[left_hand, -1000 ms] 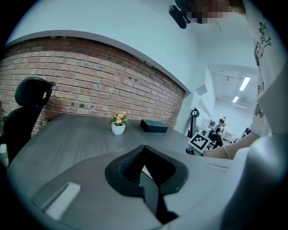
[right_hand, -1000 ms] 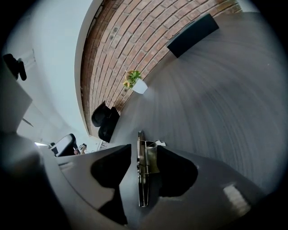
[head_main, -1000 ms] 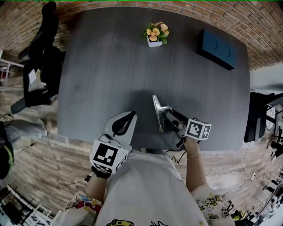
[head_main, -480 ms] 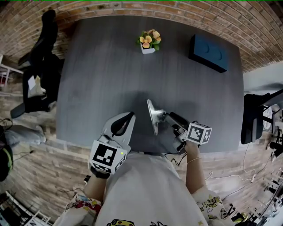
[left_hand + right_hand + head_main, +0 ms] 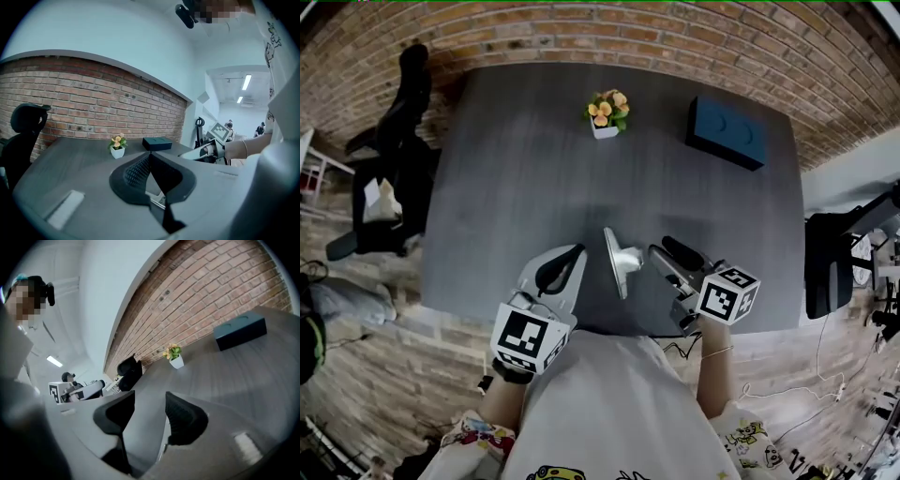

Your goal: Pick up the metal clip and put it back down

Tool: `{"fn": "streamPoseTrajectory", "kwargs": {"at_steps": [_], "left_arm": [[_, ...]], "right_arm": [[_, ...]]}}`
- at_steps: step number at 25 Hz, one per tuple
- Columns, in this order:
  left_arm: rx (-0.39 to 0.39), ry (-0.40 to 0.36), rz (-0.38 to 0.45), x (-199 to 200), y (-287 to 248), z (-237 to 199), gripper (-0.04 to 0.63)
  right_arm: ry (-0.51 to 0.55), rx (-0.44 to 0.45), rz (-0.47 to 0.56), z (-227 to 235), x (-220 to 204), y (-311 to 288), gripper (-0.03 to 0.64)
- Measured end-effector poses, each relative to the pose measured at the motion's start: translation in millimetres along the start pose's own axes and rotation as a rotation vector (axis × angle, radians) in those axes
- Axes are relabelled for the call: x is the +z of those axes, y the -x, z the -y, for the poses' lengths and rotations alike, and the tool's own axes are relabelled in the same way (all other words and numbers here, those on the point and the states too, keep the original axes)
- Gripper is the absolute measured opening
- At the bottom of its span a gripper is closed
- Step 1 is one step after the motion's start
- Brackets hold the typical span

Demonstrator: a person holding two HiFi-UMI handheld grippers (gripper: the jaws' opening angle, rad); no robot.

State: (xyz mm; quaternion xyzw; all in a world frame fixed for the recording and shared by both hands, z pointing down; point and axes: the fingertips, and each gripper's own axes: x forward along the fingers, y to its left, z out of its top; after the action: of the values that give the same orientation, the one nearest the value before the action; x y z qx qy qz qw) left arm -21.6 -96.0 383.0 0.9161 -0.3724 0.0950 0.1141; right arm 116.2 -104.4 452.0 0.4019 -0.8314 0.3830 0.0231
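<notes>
The metal clip (image 5: 619, 262), a shiny steel piece with a flat plate, rests on the dark grey table (image 5: 525, 169) near its front edge. My right gripper (image 5: 659, 247) is just right of the clip, a small gap away, and open. In the right gripper view its jaws (image 5: 150, 411) stand wide with only table between them. My left gripper (image 5: 578, 249) lies left of the clip, shut and empty. The left gripper view has its pads (image 5: 149, 159) pressed together, and the right gripper (image 5: 206, 150) shows beyond them.
A small potted flower (image 5: 606, 112) stands at the table's far middle and a dark blue box (image 5: 727, 131) at the far right. A black office chair (image 5: 394, 150) is off the left edge, another chair (image 5: 830, 262) off the right. The person's torso fills the bottom.
The right gripper held the clip a second ago; it has since opened and drawn back to the right, leaving the clip on the table. The left gripper has stayed put.
</notes>
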Motion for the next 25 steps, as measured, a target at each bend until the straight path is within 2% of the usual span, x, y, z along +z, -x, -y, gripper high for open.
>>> {"fn": "streamPoseTrajectory", "kwargs": {"at_steps": [7,12,19,25], "left_arm": [[0.015,-0.018,0.052,16,9,6,-0.002],[0.033,-0.036,0.081,34,14,9,-0.002],[0.092,-0.047,0.117,43,31,0,-0.002],[0.135,-0.046,0.125,49,45,-4,-0.002]], "right_arm": [[0.272,-0.06,0.064,-35,35,23,0.2],[0.422,-0.128,0.141,-51,57,44,0.175],[0.524,-0.226,0.317,-70,85,75,0.093],[0.515,-0.27,0.401,-64,84,87,0.002]]}}
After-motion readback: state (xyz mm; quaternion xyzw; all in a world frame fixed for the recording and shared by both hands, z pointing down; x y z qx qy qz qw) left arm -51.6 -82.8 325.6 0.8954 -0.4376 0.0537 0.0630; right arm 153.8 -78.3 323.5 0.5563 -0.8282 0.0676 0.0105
